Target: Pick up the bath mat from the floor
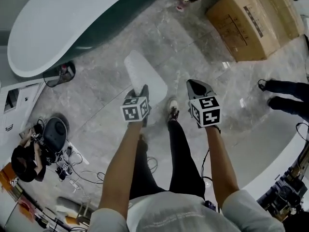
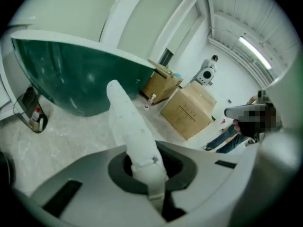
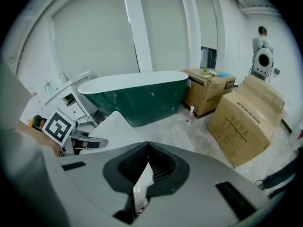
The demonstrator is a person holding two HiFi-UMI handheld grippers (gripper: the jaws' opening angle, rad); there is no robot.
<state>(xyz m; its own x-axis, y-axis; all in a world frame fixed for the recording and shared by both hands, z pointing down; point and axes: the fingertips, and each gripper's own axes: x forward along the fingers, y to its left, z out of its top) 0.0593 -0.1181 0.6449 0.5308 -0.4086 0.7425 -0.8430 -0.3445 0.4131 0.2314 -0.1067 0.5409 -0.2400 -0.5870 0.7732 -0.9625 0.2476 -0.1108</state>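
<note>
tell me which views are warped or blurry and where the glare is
Head view: dim and flat, with small bright glints on the glossy floor. Left gripper view: strong fisheye with black corners, the ceiling light blown out, the bath mat fairly sharp. Right gripper view: the same fisheye bends the wall lines, the bathtub is clear, the near foreground soft.

Looks like a bathroom set inside some test lab or studio rather than anyone's home: a freestanding green tub [image 3: 137, 103] on a marble floor [image 1: 193, 47], but with cardboard boxes [image 1: 256, 21] far right, tangled cables [image 1: 72, 171] near left, and a strip light [image 2: 253, 51] overhead.
</note>
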